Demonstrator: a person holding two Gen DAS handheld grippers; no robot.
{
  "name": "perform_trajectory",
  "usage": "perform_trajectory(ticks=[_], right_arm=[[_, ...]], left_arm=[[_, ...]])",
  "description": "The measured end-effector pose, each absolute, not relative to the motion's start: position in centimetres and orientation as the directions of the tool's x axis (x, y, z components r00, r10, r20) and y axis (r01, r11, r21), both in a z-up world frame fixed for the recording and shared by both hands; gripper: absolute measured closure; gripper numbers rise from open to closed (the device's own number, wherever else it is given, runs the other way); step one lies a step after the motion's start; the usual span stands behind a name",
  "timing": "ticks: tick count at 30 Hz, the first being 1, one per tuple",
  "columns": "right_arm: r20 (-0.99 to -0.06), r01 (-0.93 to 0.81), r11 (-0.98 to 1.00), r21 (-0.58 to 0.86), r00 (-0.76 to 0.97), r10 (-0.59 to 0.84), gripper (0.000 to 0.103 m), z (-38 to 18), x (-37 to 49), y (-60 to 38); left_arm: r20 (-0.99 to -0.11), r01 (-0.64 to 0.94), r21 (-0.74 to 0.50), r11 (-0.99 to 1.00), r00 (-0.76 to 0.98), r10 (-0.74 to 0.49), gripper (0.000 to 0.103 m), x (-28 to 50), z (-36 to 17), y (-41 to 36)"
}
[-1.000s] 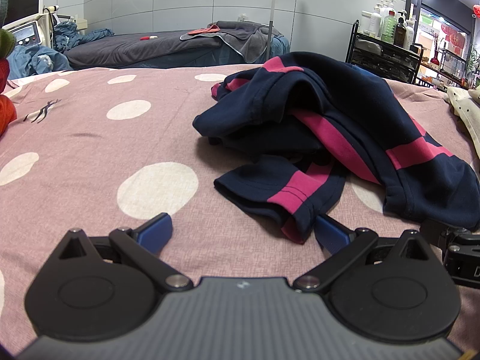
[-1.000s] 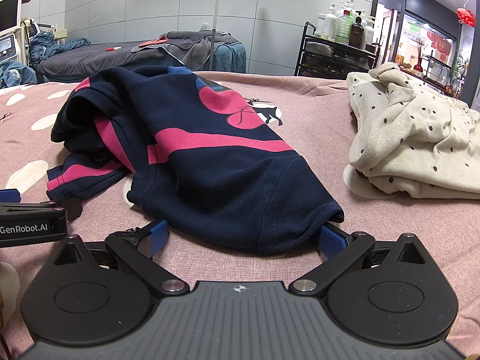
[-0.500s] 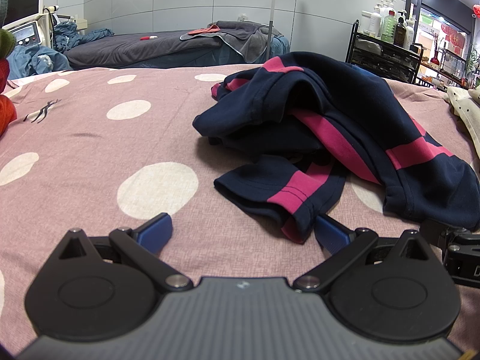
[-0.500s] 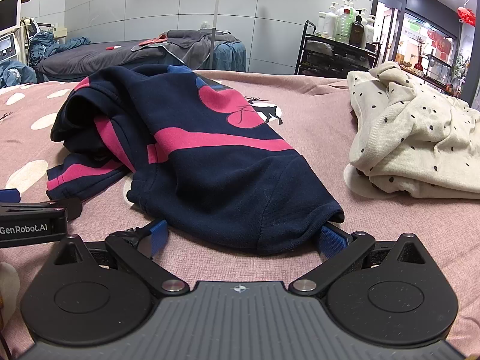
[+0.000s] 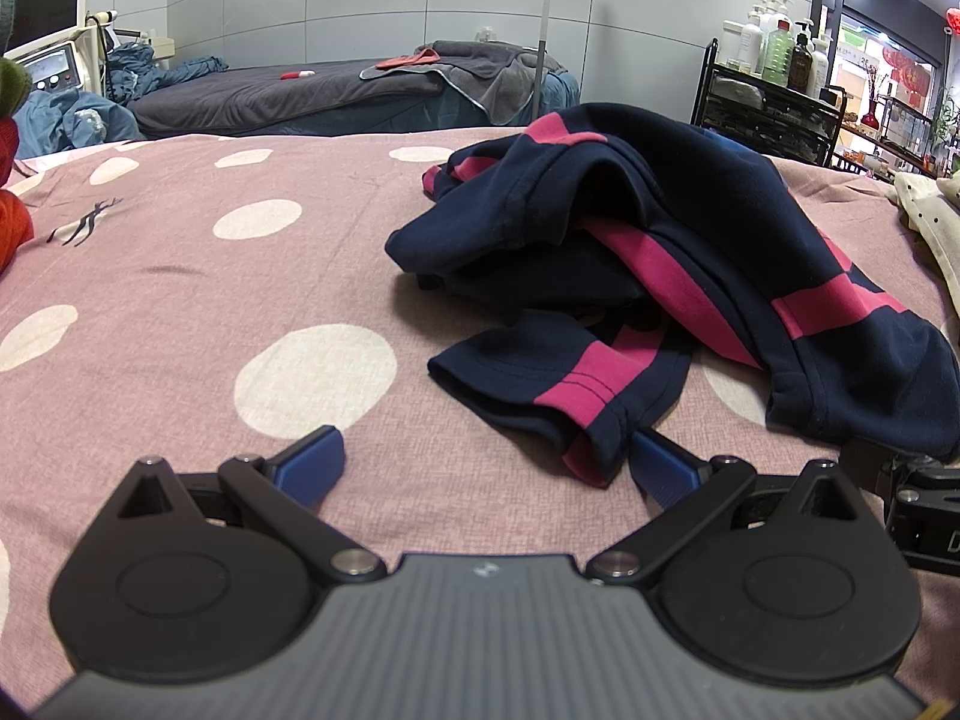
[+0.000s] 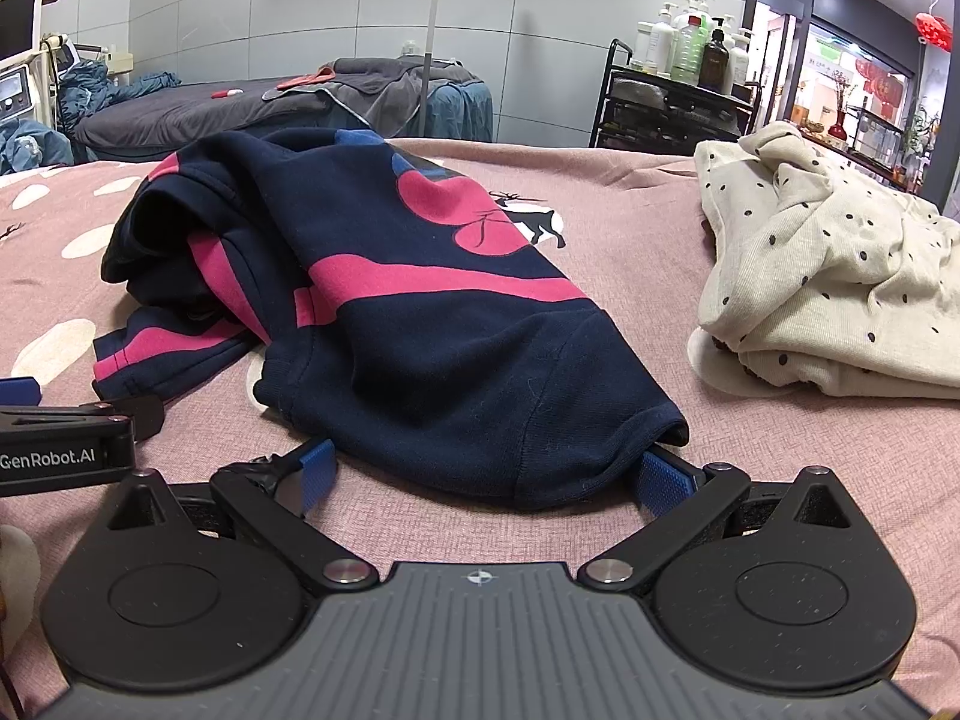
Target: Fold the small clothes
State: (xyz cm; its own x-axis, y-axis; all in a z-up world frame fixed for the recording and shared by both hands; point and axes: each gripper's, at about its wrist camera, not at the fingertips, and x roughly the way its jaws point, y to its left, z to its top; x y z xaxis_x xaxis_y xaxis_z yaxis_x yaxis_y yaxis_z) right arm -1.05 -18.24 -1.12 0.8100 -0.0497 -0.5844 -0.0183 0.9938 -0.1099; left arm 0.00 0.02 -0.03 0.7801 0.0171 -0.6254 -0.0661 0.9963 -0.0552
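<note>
A crumpled navy sweatshirt with pink stripes [image 5: 690, 252] lies on the pink polka-dot bedsheet [image 5: 240, 276]. My left gripper [image 5: 486, 462] is open, low over the sheet; a navy and pink cuff [image 5: 558, 396] lies just ahead, over its right fingertip. In the right wrist view the same sweatshirt [image 6: 420, 312] spreads toward me. My right gripper [image 6: 498, 474] is open, and the navy hem [image 6: 540, 468] lies between its fingers, covering the right one's tip. The left gripper's body [image 6: 66, 438] shows at that view's left edge.
A folded cream garment with dark dots [image 6: 828, 288] lies on the sheet at the right. A black trolley with bottles [image 6: 678, 96] and a grey massage bed [image 5: 336, 90] stand beyond the sheet. Red cloth [image 5: 12, 222] sits at the far left.
</note>
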Motion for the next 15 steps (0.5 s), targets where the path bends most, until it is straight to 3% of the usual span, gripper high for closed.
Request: perform_trajectory(ticks=[15], right_arm=[[-0.584, -0.020, 0.995, -0.101, 0.810, -0.044, 0.000, -1.08, -1.09, -18.35]], left_arm=[[-0.633, -0.056, -0.045, 0.997, 0.774, 0.015, 0.000, -0.42, 0.15, 0.35]])
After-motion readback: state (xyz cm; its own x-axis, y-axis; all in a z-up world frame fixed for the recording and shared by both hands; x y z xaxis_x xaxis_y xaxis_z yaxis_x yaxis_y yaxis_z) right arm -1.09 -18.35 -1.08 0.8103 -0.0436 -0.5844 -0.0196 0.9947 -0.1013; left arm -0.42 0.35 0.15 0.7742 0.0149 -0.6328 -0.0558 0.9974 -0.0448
